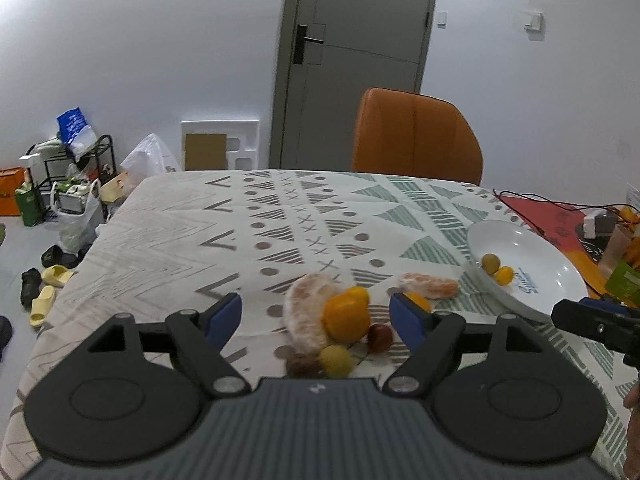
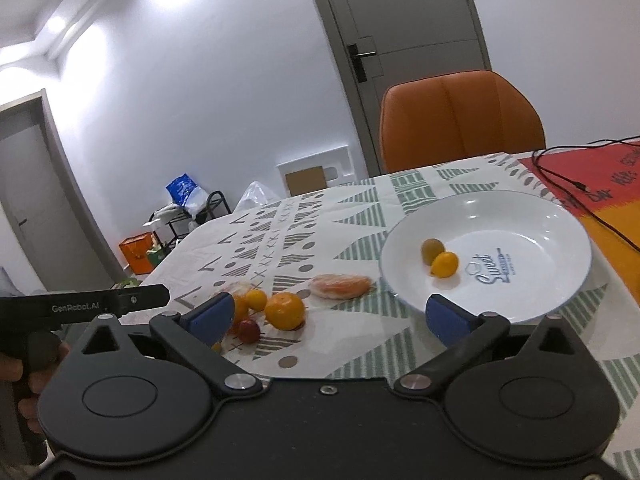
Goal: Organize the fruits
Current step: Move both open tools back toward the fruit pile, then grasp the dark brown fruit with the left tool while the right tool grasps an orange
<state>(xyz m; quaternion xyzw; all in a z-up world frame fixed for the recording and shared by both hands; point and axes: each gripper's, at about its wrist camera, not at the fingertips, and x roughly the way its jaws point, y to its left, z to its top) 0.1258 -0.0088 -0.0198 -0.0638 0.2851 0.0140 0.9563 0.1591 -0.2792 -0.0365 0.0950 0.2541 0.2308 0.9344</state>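
I am seeing my left gripper [image 1: 316,316] with jaws spread wide, grasping nothing, framing the loose fruit pile [image 1: 338,326] low in the frame. My right gripper [image 2: 328,316] (also released) is hovering before the white bowl [image 2: 520,216], which is holding a yellow fruit [image 2: 444,264] and a greenish fruit [image 2: 432,250].

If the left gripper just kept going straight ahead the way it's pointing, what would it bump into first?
Probably the big orange fruit: it sits between the open left gripper fingers, with small round fruits beside it. Those may be nearer; depth is hard to judge.
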